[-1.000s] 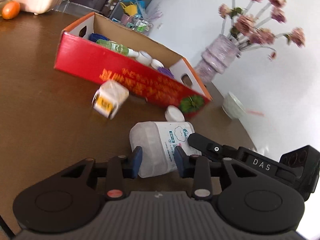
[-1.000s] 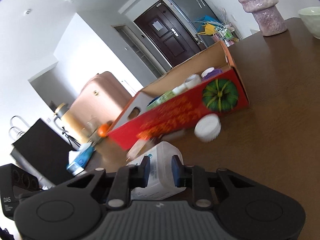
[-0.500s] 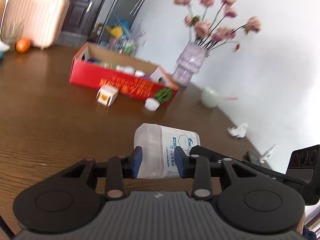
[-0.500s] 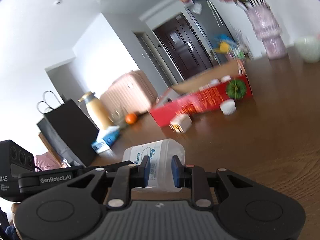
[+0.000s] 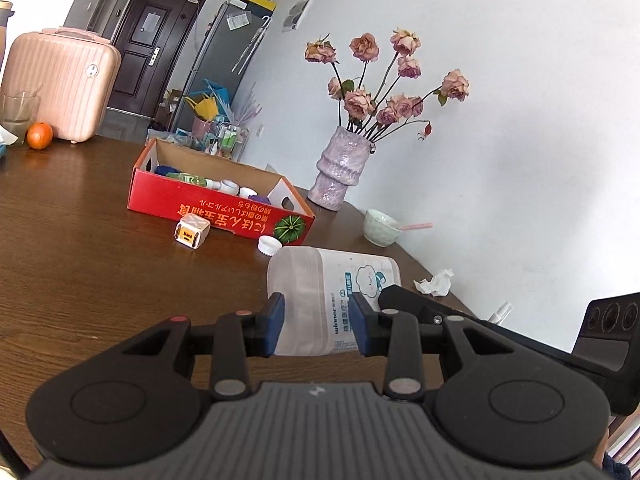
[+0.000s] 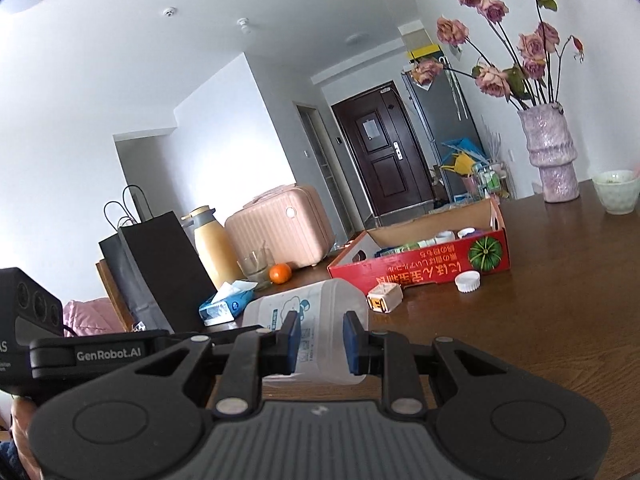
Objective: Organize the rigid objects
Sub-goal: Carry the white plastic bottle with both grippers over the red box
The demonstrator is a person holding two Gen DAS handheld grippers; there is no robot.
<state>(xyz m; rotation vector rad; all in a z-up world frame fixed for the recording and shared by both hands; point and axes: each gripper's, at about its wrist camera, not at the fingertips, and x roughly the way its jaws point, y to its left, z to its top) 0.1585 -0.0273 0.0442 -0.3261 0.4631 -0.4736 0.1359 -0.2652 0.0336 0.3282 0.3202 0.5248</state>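
Observation:
A clear plastic jar (image 5: 320, 300) with a white and blue label lies on its side, held above the wooden table. My left gripper (image 5: 318, 326) is shut on one end of it. My right gripper (image 6: 319, 342) is shut on the same jar (image 6: 312, 320) from the other side. A red cardboard box (image 5: 216, 204) with several small bottles inside sits farther back; it also shows in the right wrist view (image 6: 424, 258). A small white cube-shaped container (image 5: 192, 232) and a white lid (image 5: 269, 245) lie in front of the box.
A purple vase of dried roses (image 5: 340, 168) and a pale green bowl (image 5: 380, 227) stand at the far right edge. Crumpled tissue (image 5: 436, 282) lies near the wall. An orange (image 6: 280, 273), glass, tissue pack (image 6: 226, 304), black bag (image 6: 160, 268) and pink suitcase (image 6: 280, 228) stand on the left.
Both grippers have pulled back and away from the red box with the jar between them. The box, cube and lid now sit much farther off.

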